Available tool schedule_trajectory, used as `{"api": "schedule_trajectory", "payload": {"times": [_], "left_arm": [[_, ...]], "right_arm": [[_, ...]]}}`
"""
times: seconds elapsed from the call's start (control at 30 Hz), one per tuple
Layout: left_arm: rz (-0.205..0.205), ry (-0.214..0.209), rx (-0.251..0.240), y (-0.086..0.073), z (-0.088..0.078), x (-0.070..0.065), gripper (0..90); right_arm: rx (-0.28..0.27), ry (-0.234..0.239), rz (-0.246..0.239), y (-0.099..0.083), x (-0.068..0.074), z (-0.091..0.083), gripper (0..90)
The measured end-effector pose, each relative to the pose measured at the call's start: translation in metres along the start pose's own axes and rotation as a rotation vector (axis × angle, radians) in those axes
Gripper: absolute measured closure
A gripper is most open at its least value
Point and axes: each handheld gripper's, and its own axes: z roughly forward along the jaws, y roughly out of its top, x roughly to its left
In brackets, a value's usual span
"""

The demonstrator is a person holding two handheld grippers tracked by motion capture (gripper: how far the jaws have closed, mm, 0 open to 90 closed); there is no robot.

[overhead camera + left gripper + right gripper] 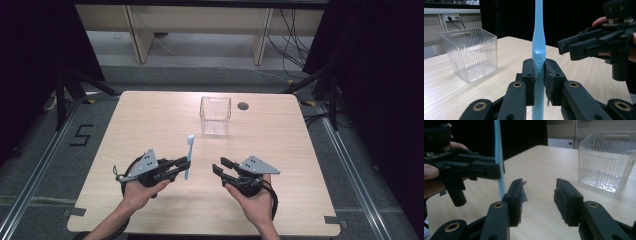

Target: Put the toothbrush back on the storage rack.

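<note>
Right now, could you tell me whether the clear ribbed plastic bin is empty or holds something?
Empty: the clear ribbed plastic bin shows only its bare floor through the walls, in the left gripper view too.

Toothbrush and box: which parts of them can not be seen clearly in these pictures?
- Toothbrush head: cut off by the top edge in the left gripper view; too small for bristle detail in the high view.
- Toothbrush lower handle: hidden behind the left gripper fingers.
- Toothbrush in the right gripper view: blurred, cut off at the top.
- Box: right side cut off by the right gripper view's edge.
</note>
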Motion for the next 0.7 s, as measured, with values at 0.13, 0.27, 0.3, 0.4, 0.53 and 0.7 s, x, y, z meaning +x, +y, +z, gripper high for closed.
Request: {"api": "schedule_trajectory", "payload": {"times": [0.13,0.27,0.3,0.4,0.53,0.7], "left_arm": [[0.003,0.005,0.009,0.0,0.006,-0.002,78.5],[0.023,0.011,0.027,0.0,0.012,-0.006,78.5],[0.023,0.011,0.027,0.0,0.012,-0.006,78.5],[0.02,0.013,0.04,0.0,0.016,-0.008,78.5],[0.017,0.019,0.042,-0.001,0.019,-0.01,78.5],[0.027,0.014,0.049,0.001,0.023,-0.013,78.5]], "right_arm": [[-0.034,0.026,0.006,0.007,0.006,0.006,63.6],[-0.063,0.02,0.005,0.012,0.01,0.011,66.9],[-0.063,0.02,0.005,0.012,0.01,0.011,66.9],[-0.078,0.014,-0.002,0.016,0.012,0.014,68.3],[-0.079,0.032,0.03,0.019,0.016,0.018,69.0],[-0.1,0.029,0.007,0.023,0.018,0.024,69.0]]}}
